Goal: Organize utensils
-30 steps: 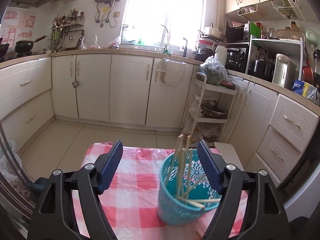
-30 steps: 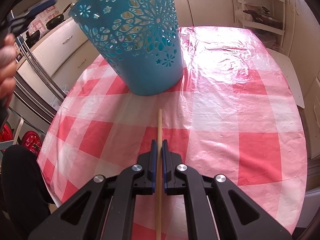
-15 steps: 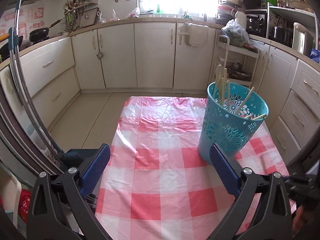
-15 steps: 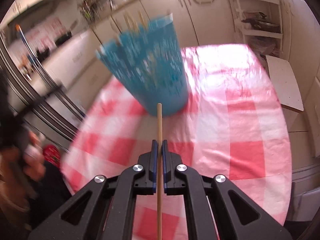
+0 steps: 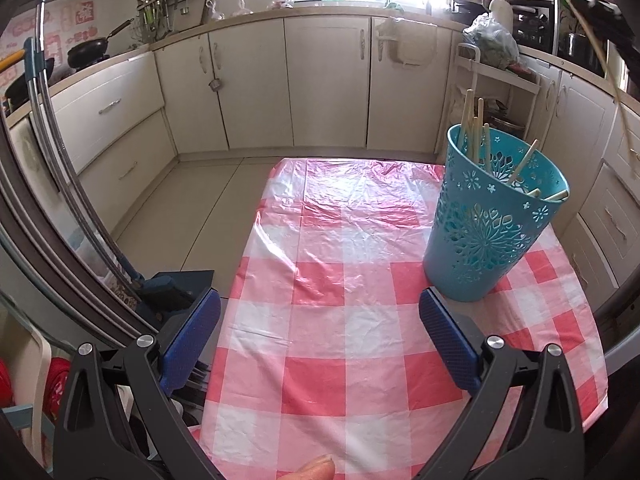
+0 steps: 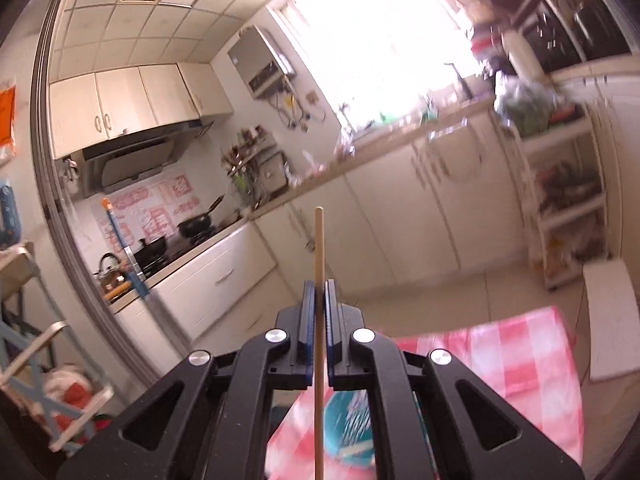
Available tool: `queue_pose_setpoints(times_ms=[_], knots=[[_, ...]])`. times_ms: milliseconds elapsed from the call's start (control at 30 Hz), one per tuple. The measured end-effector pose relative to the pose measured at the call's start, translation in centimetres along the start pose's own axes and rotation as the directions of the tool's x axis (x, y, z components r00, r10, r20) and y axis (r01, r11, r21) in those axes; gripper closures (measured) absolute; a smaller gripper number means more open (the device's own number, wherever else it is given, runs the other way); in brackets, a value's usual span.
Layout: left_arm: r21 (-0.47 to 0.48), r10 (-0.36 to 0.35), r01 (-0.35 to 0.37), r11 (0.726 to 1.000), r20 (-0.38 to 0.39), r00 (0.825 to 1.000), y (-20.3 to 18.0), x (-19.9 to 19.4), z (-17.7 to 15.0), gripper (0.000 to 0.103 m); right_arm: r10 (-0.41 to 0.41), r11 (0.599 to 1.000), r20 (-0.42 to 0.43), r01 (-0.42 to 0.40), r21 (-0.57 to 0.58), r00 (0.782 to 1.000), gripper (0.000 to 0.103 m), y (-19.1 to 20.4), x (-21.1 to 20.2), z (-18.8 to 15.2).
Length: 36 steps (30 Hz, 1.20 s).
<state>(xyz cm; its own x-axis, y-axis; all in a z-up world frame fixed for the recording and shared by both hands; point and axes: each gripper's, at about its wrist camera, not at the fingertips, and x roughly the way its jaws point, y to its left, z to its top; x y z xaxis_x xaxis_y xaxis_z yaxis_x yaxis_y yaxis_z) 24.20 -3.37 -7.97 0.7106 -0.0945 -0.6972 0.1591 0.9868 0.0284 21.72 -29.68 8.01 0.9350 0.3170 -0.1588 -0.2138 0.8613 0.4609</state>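
A teal cut-out basket [image 5: 486, 224] stands on the right side of the red-checked tablecloth [image 5: 352, 288] and holds several wooden chopsticks [image 5: 474, 128]. My left gripper [image 5: 320, 344] is open and empty, low over the near part of the table, left of the basket. My right gripper [image 6: 319, 304] is shut on a single wooden chopstick [image 6: 319, 248], raised high and pointing out at the kitchen. The basket shows blurred beneath it [image 6: 352, 428]. That chopstick also shows as a thin line at the upper right of the left wrist view [image 5: 592, 36].
Cream cabinets [image 5: 328, 84] line the far wall and both sides. A white rack [image 5: 496, 80] stands behind the basket. A broom and dustpan [image 5: 160, 284] lean left of the table. A fingertip [image 5: 316, 468] shows at the bottom edge.
My right gripper has lifted the chopstick off the table and tilted up above the basket. My left gripper has drawn back and left from the basket.
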Motion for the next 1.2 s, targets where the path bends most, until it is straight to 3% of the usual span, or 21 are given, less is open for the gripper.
queue_pose_setpoints(times_ms=[133, 233, 400, 600, 700, 767, 967, 1200], knots=[[-0.009, -0.002, 0.002, 1.000, 0.008, 1.000, -0.3, -0.8, 0.7, 0.007, -0.130, 0.984, 0.059, 0.136, -0.112, 0.990, 0.098, -0.5, 3.6, -1.9], [-0.014, 0.011, -0.011, 1.000, -0.007, 1.000, -0.5, -1.3, 1.2, 0.008, -0.189, 0.970, 0.018, 0.189, -0.152, 0.982, 0.098, -1.4, 5.5, -4.9], [-0.018, 0.012, -0.012, 1.000, -0.002, 1.000, -0.8, -2.0, 1.3, 0.008, -0.219, 0.961, -0.067, 0.203, -0.189, 0.973, 0.097, -2.5, 5.6, -8.6], [0.003, 0.030, -0.030, 1.000, 0.015, 0.999, -1.7, -3.2, 0.9, 0.008, -0.227, 0.959, -0.115, 0.201, -0.200, 0.967, 0.097, -2.5, 3.7, -9.6], [-0.003, 0.026, -0.026, 1.000, 0.020, 0.999, -1.8, -4.1, 0.7, 0.008, -0.218, 0.962, -0.126, 0.191, -0.197, 0.968, 0.081, -1.9, 1.5, -9.7], [-0.006, 0.021, -0.021, 1.000, 0.019, 1.000, -2.0, -4.6, 0.5, 0.007, -0.212, 0.965, -0.137, 0.186, -0.184, 0.968, 0.063, -1.4, -0.2, -9.8], [0.009, 0.018, -0.018, 1.000, 0.034, 0.999, -2.8, -6.7, -0.1, 0.008, -0.210, 0.971, -0.199, 0.180, -0.161, 0.957, 0.032, 0.7, -5.7, -10.7], [0.031, 0.027, -0.029, 0.999, 0.060, 0.998, -3.4, -9.9, -1.1, 0.008, -0.268, 0.962, -0.298, 0.239, -0.129, 0.916, 0.017, 2.3, -9.7, -12.4]])
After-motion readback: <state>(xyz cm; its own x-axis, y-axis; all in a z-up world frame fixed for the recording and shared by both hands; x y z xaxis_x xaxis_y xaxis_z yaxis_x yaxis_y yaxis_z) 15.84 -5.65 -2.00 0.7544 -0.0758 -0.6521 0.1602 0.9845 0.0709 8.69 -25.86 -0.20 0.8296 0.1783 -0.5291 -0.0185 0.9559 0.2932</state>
